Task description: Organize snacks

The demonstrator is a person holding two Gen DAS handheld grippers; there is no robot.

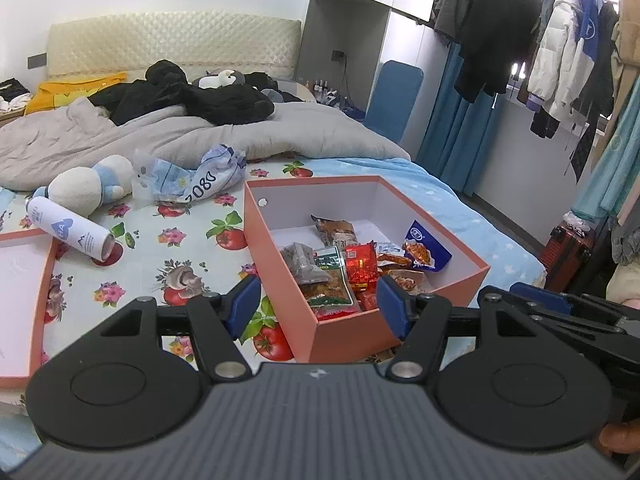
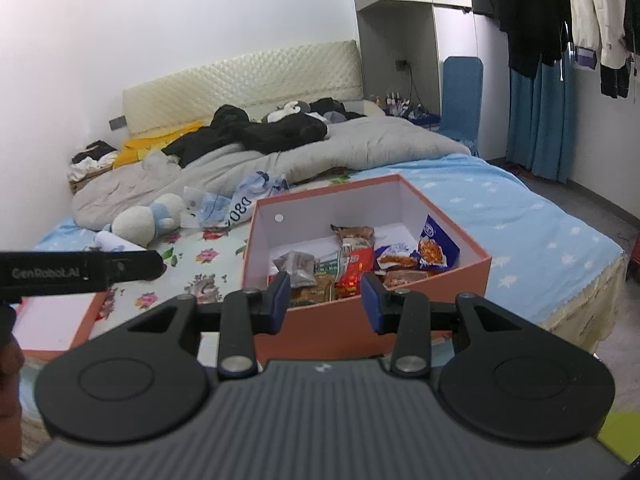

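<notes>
**Snack box sitting open on the bed, both grippers empty above it**

While both grippers are hovering over the near edge of the bed, the orange box (image 1: 400, 328) is lying open on the floral sheet (image 1: 168, 248), its white inside facing up. Snack packets are sitting loose in its bottom: a red packet (image 1: 362, 266), a green-labelled packet (image 1: 330, 276), a grey packet (image 1: 300, 258), a brown packet (image 1: 336, 230) further back, and a blue packet (image 1: 426, 246) leaning against the right wall.

The left gripper (image 1: 320, 304) is pointing down at the box's near corner with its jaws spread wide and nothing between the blue pads (image 1: 246, 300); whether they are touching the box cannot be told. The right gripper (image 2: 326, 300) is pointing at the box's near wall (image 2: 320, 324) from just beside it, its jaws parted less widely and likewise gripping nothing.

To the left, the box lid (image 1: 24, 288) is lying face up on the sheet, near a white tube (image 1: 72, 232) that is lying on its side. A plush toy (image 1: 88, 186) and a crumpled plastic bag (image 1: 192, 178) are lying beyond it, and a grey duvet (image 1: 240, 136) with dark clothes (image 1: 192, 96) is bunched toward the headboard (image 1: 172, 46).
</notes>
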